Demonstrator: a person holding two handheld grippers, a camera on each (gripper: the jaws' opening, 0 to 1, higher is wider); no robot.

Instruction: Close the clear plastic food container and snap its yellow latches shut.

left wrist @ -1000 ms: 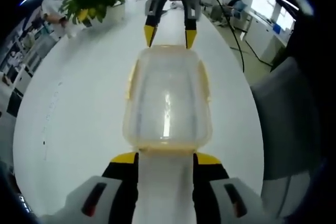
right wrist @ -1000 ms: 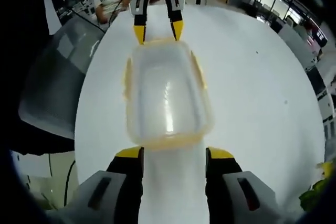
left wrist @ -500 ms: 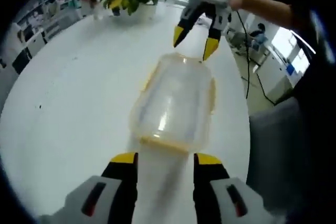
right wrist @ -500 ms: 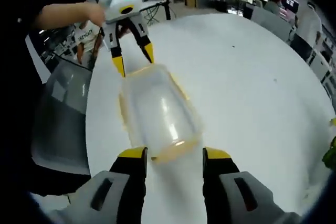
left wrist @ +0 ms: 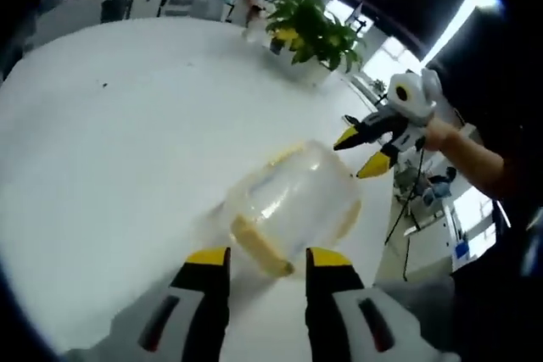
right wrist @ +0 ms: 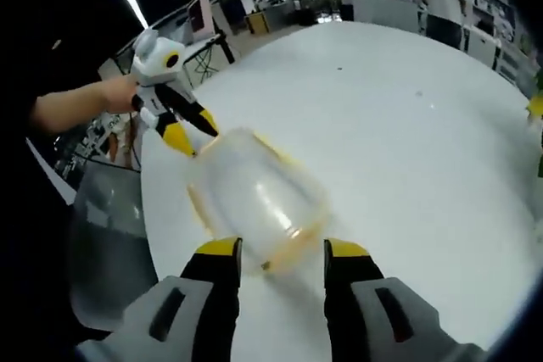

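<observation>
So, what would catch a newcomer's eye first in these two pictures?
The clear container with yellow latches, alone in the middle of the round white table. The left tongs and right tongs stand open at its opposite ends. A green plant stands at the table's far edge.

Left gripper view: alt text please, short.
A clear container with yellow latches sits on a white table, just ahead of the open left hand-held gripper. The right hand-held gripper hovers beyond it, a plant behind.

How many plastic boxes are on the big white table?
1. The clear plastic box with yellow edges sits on the white table near its edge, between the left tool and the right tool.
</observation>
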